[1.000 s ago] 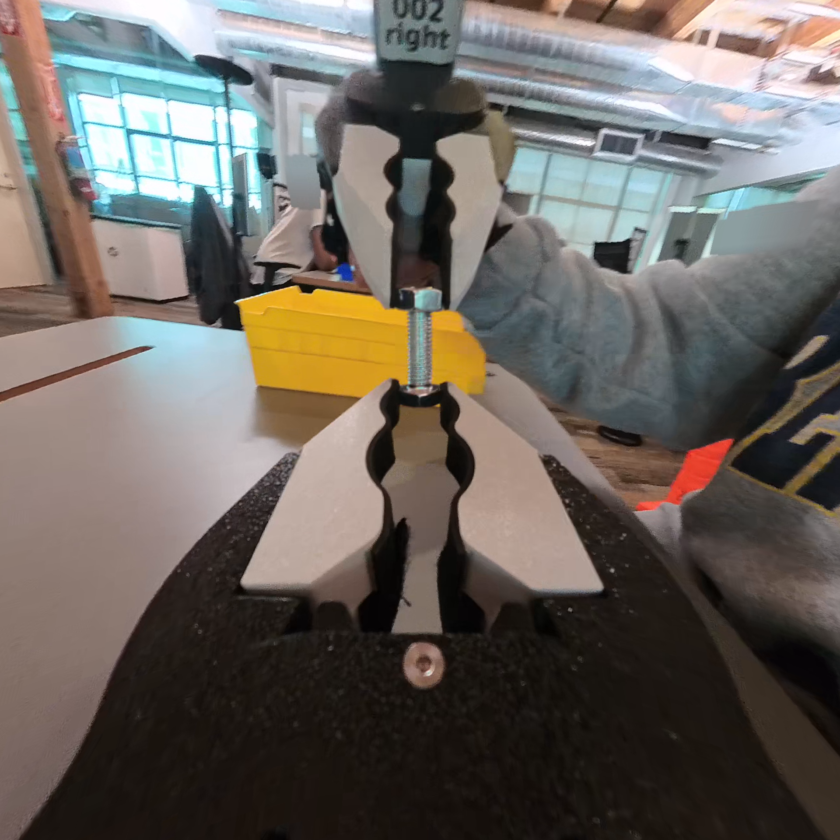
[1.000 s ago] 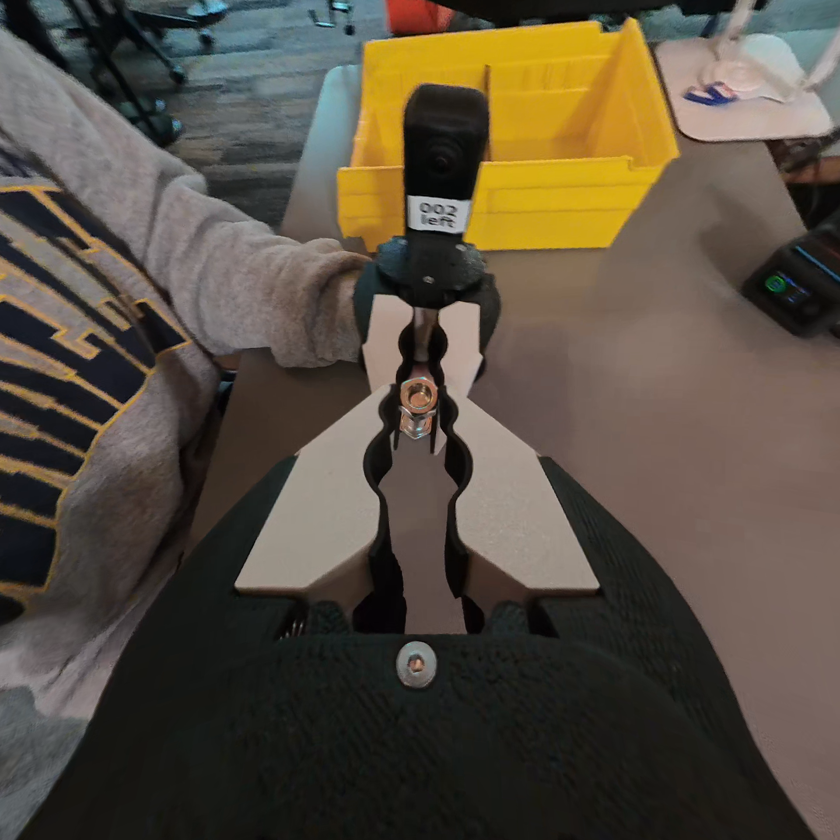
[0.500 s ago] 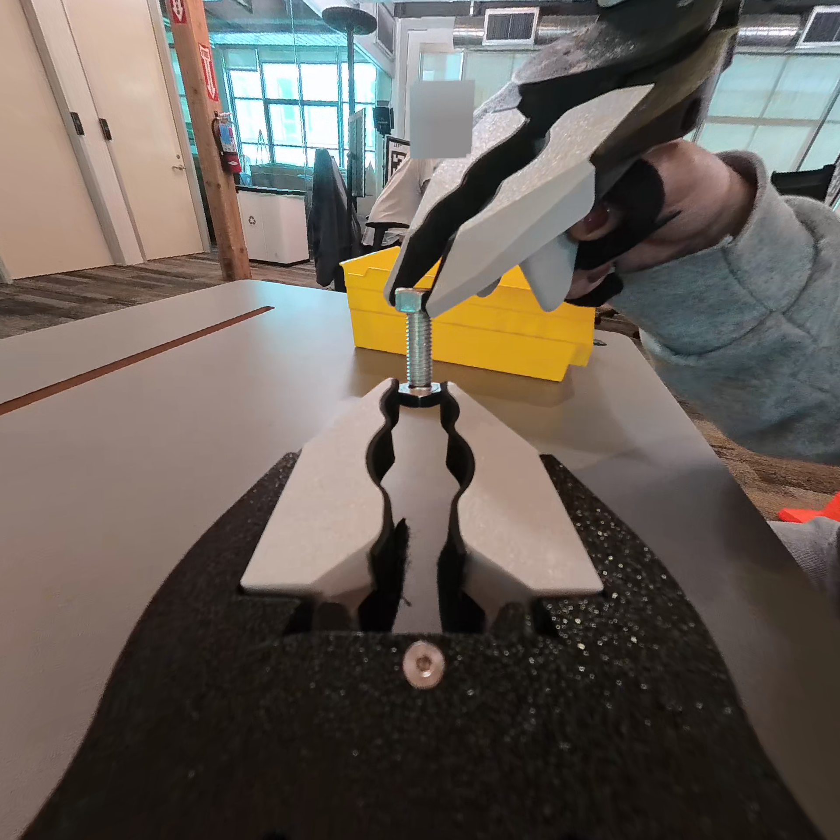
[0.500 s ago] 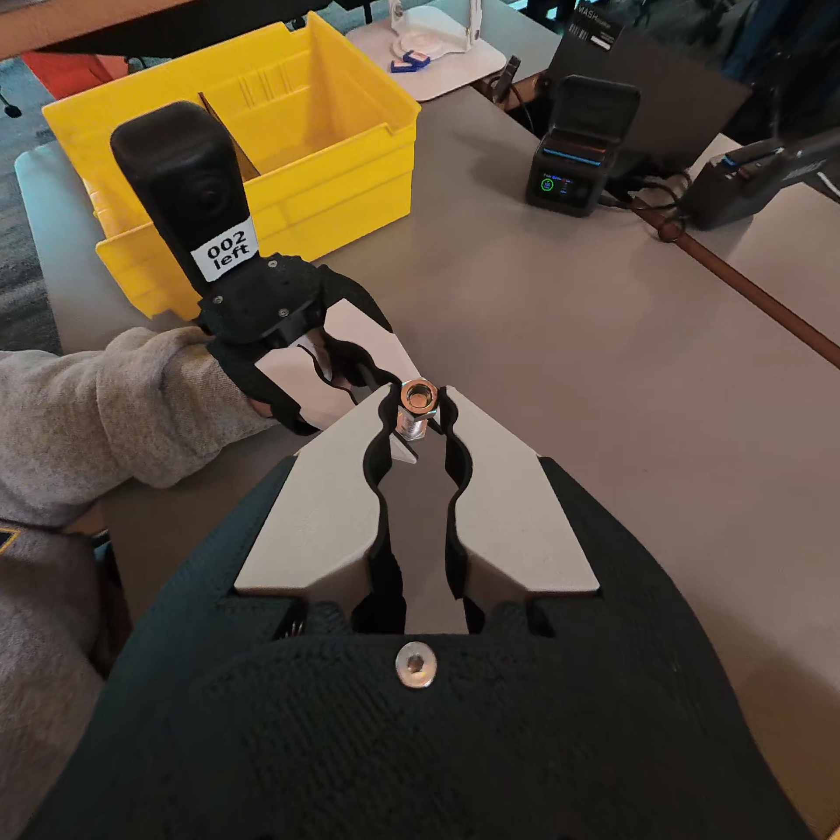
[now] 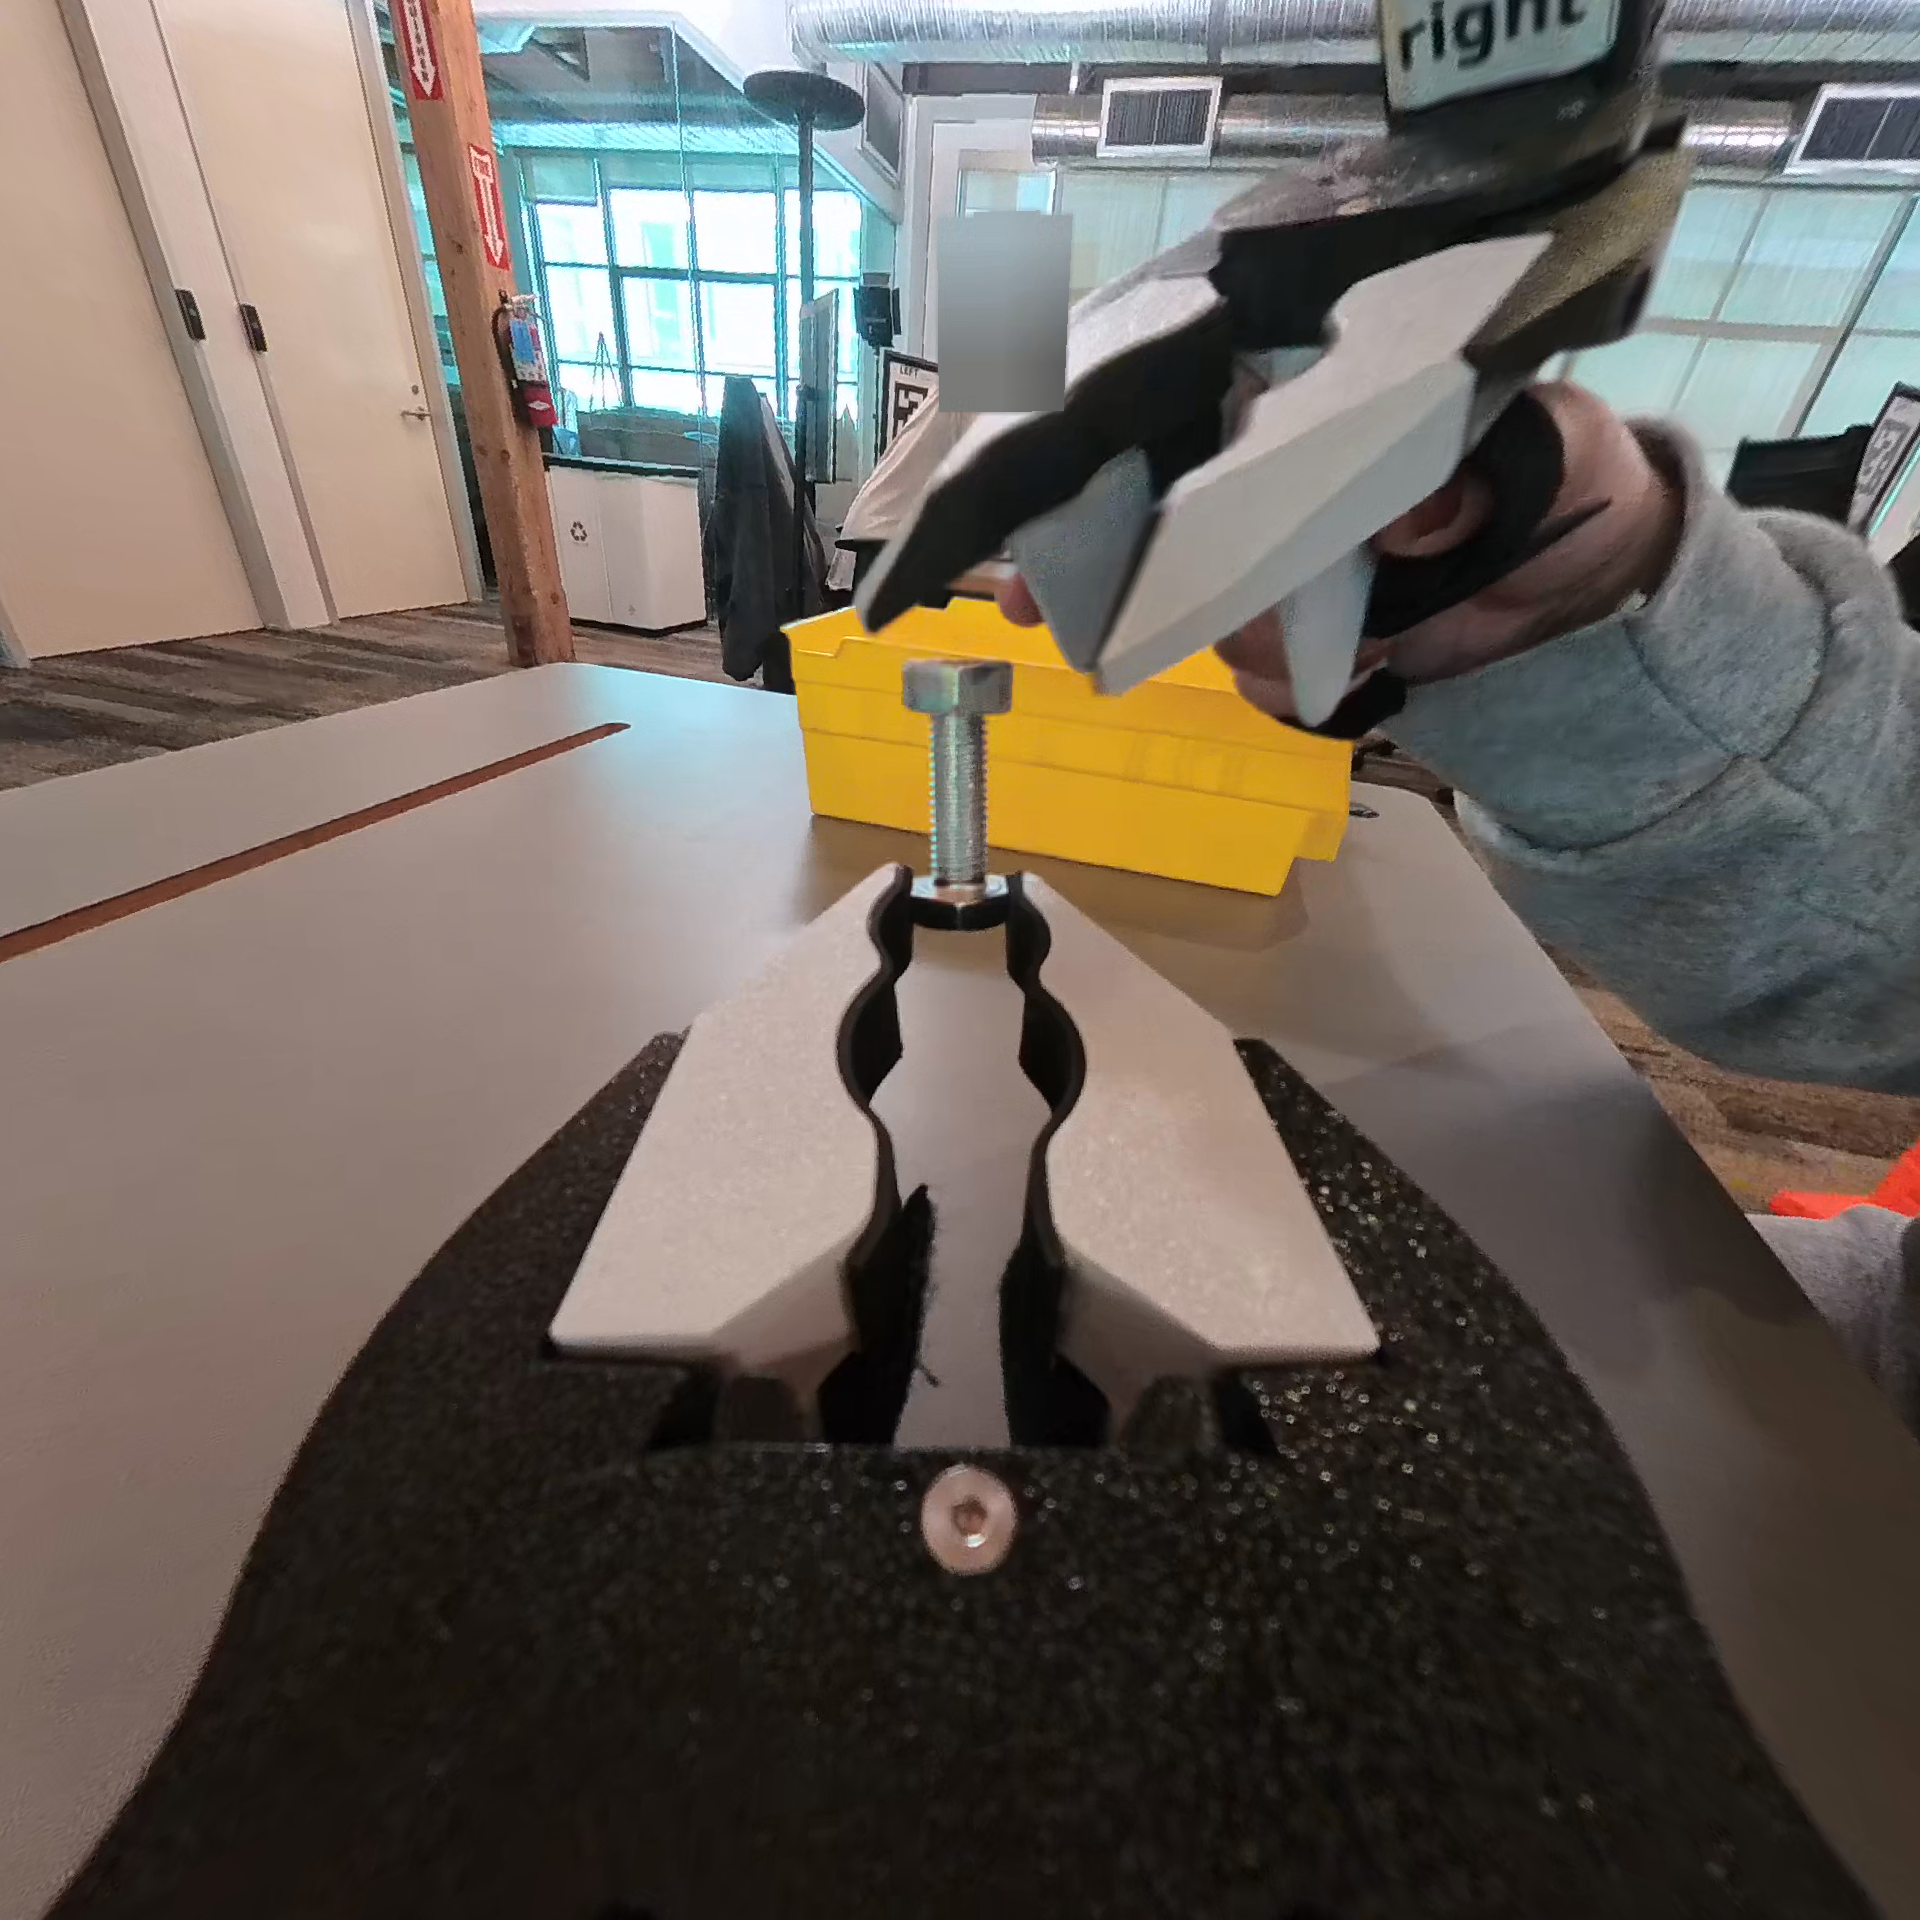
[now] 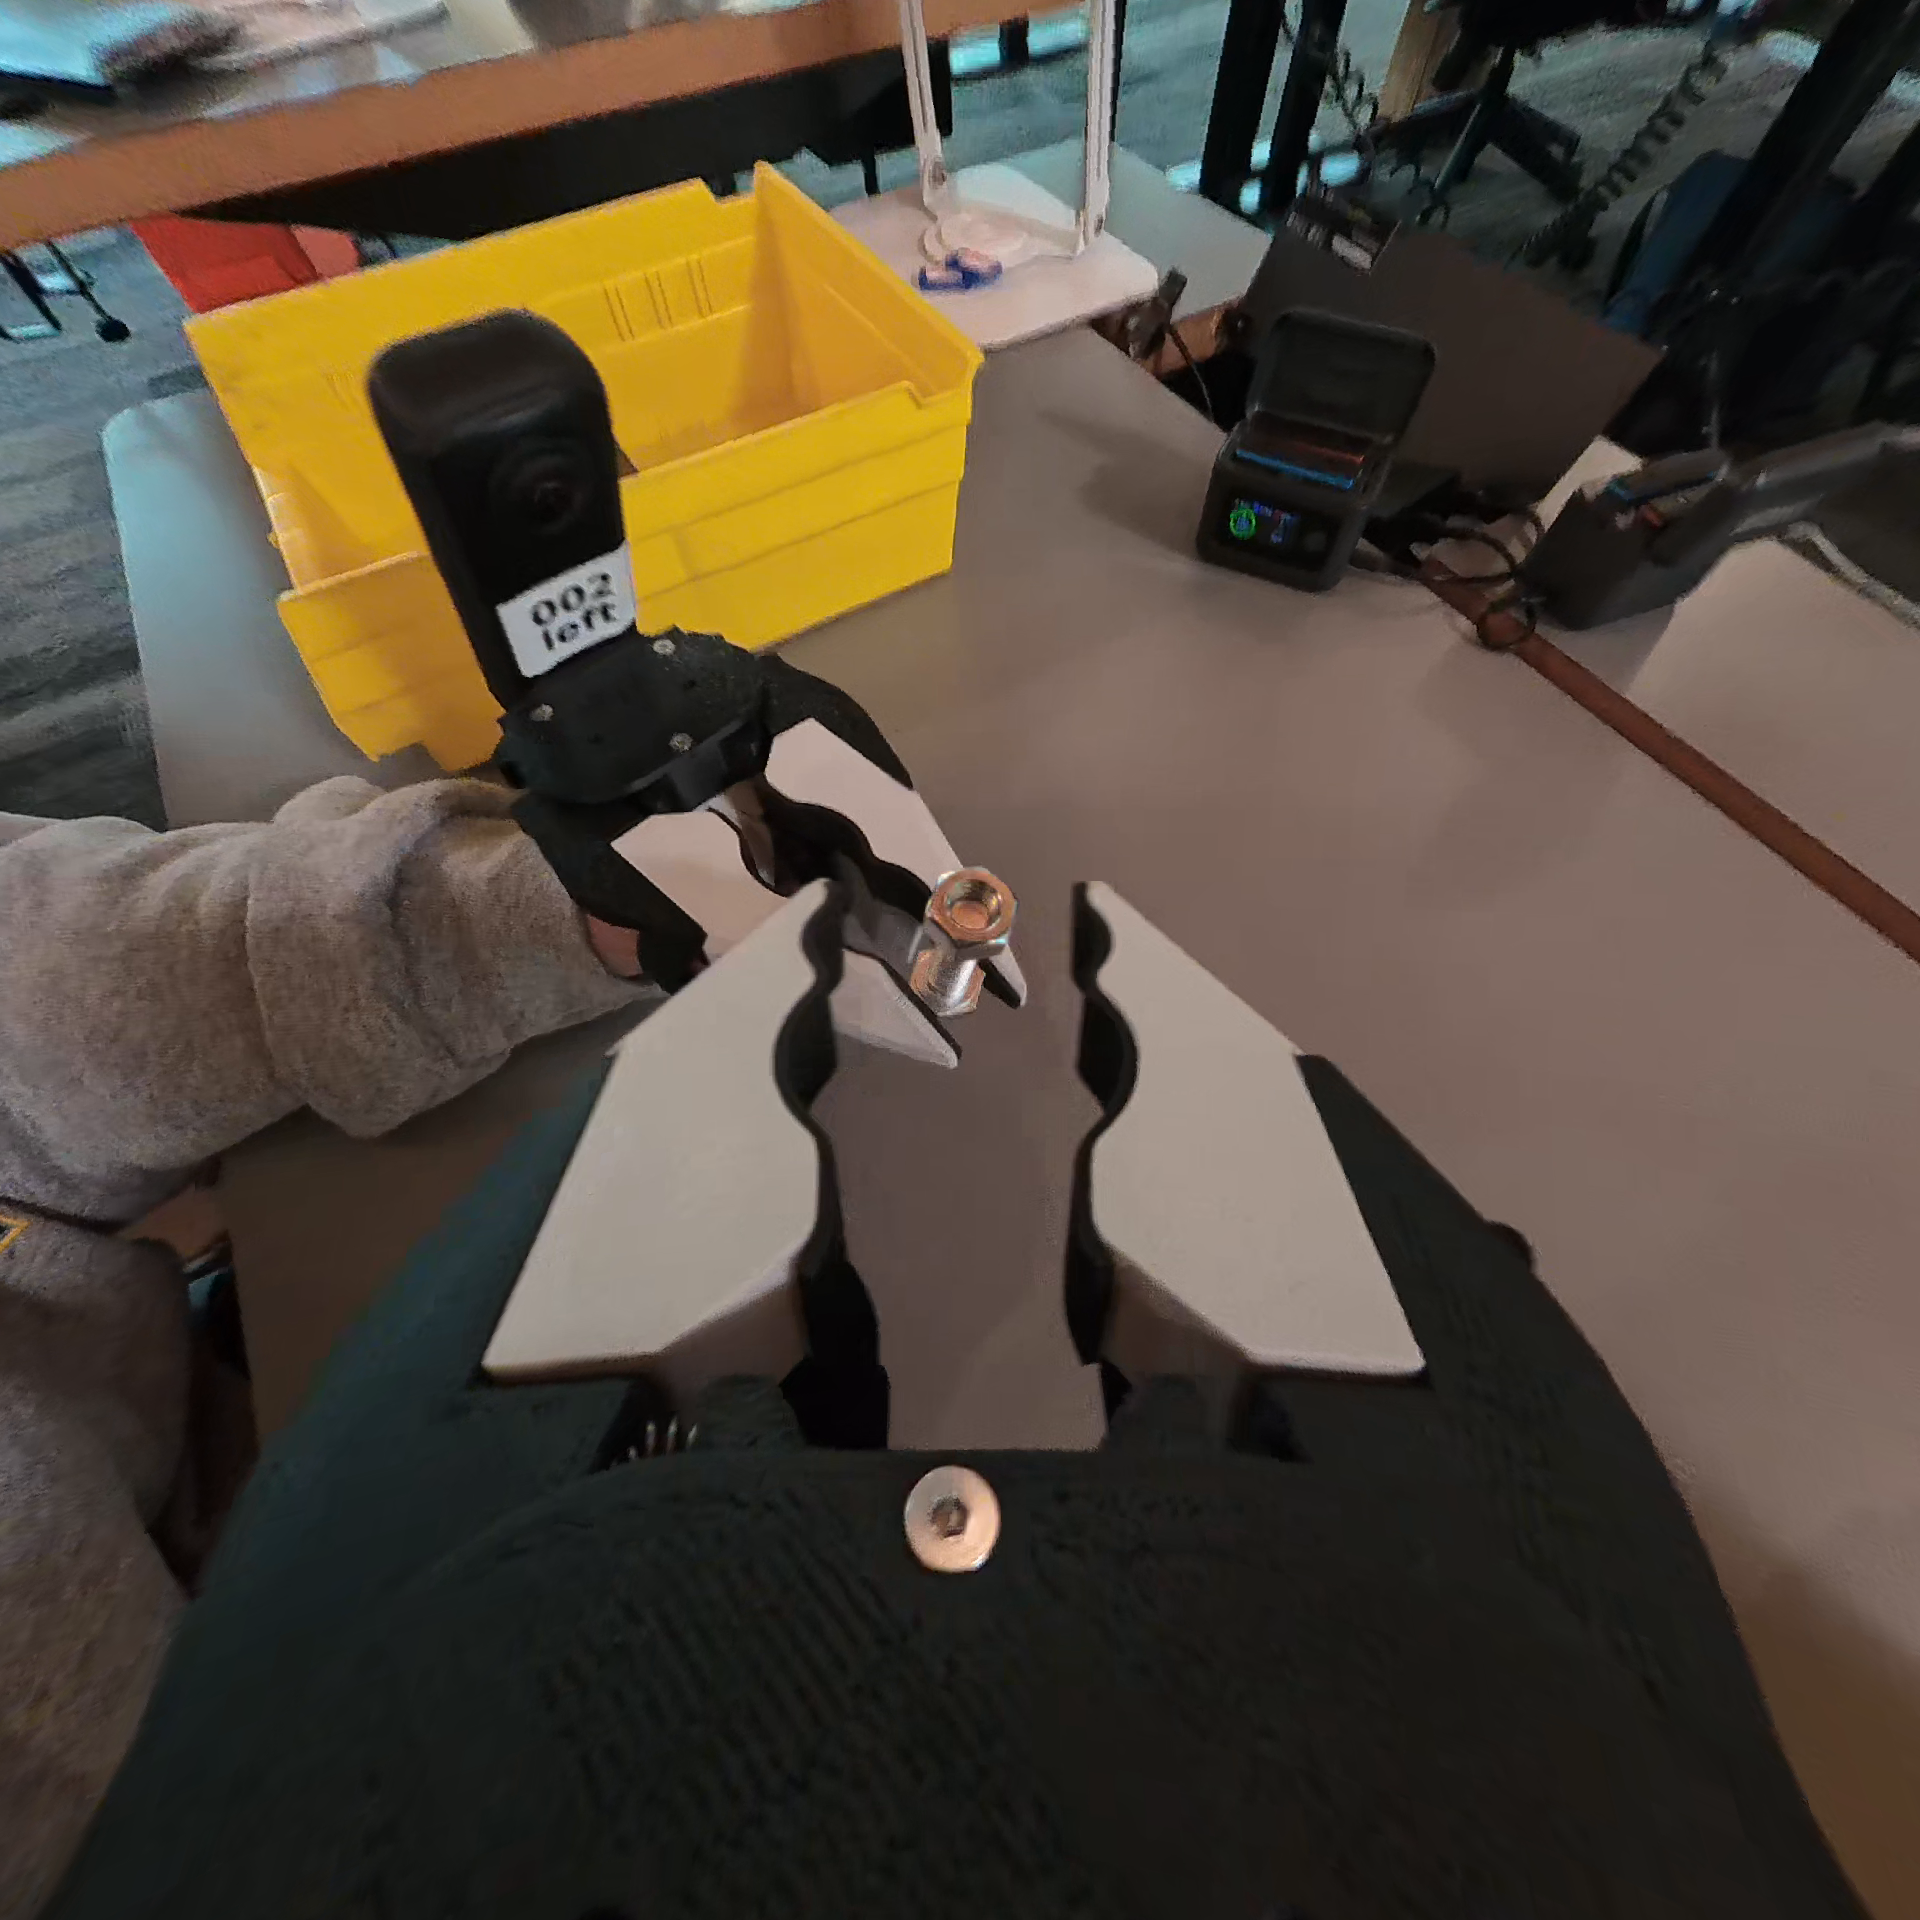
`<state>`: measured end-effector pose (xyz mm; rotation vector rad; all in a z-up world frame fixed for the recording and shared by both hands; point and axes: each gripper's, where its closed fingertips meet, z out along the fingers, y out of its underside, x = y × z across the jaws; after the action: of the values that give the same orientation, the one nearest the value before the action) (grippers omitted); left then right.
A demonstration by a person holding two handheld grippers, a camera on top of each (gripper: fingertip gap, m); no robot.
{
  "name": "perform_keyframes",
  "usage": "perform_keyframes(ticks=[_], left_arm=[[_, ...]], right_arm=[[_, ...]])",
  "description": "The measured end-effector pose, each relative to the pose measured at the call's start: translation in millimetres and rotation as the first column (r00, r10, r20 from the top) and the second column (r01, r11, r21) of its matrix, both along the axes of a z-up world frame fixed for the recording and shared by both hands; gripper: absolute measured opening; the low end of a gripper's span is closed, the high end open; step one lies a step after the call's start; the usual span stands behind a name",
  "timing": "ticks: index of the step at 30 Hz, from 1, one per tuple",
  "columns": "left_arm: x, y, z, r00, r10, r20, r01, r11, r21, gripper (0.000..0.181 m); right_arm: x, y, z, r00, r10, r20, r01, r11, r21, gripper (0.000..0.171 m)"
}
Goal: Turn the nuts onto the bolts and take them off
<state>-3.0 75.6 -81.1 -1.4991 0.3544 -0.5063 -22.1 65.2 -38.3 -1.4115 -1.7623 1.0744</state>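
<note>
The nut [image 5: 958,906] is pinched between the fingertips of the left gripper [image 5: 960,904], its jaws pressed together on the flats; the bolt [image 5: 957,774] is threaded into that nut and stands upright above it, its long axis near vertical, the hex head at the top and the threaded shank bare between head and nut; the whole assembly is held in the air above the grey table [image 5: 312,1039], with the yellow bin [image 5: 1070,790] behind it.

The right gripper [image 6: 951,894] is spread wide and nothing is held in it; from the left wrist view it is seen just above and to the right of the bolt head, apart from it, tilted down toward it; from the right wrist view the bolt head [image 6: 968,914] is seen almost end-on between the two open fingertips, a little nearer the left one, so the axis of the bolt runs roughly along the line of sight of that gripper.

The coming move is judged to turn on this alignment: the head lies straight ahead of and below the open right jaws; a short descent along the bolt's axis and a closing on the head would be called for before any further twist; since the nut sits at the far end of the thread, whether it is being run on or off cannot be told.
</note>
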Motion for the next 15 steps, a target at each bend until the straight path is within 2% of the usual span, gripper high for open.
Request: perform_keyframes(ticks=[4, 7, 11, 15], left_arm=[[2.5, -5.6, 10.1, 0.998, -0.046, 0.053, 0.043, 0.998, 0.048, 0.015], [8.2, -11.9, 18.4, 0.99, -0.11, 0.092, 0.102, 0.991, 0.089, 0.015], [15.8, -16.7, 20.3, 0.98, -0.171, 0.102, 0.161, 0.982, 0.1, 0.015], [17.0, -16.1, 18.7, 0.98, -0.174, 0.099, 0.165, 0.982, 0.093, 0.015]], right_arm=[[-2.1, -15.9, 13.6, 0.977, 0.083, -0.195, -0.085, 0.996, -0.002, 0.08], [-2.3, -33.5, 8.9, 0.957, 0.149, -0.248, -0.166, 0.985, -0.05, 0.085], [-3.9, -44.9, 10.8, 0.934, 0.169, -0.314, -0.22, 0.966, -0.134, 0.086], [-3.9, -47.5, 10.5, 0.928, 0.172, -0.332, -0.246, 0.949, -0.195, 0.086]])
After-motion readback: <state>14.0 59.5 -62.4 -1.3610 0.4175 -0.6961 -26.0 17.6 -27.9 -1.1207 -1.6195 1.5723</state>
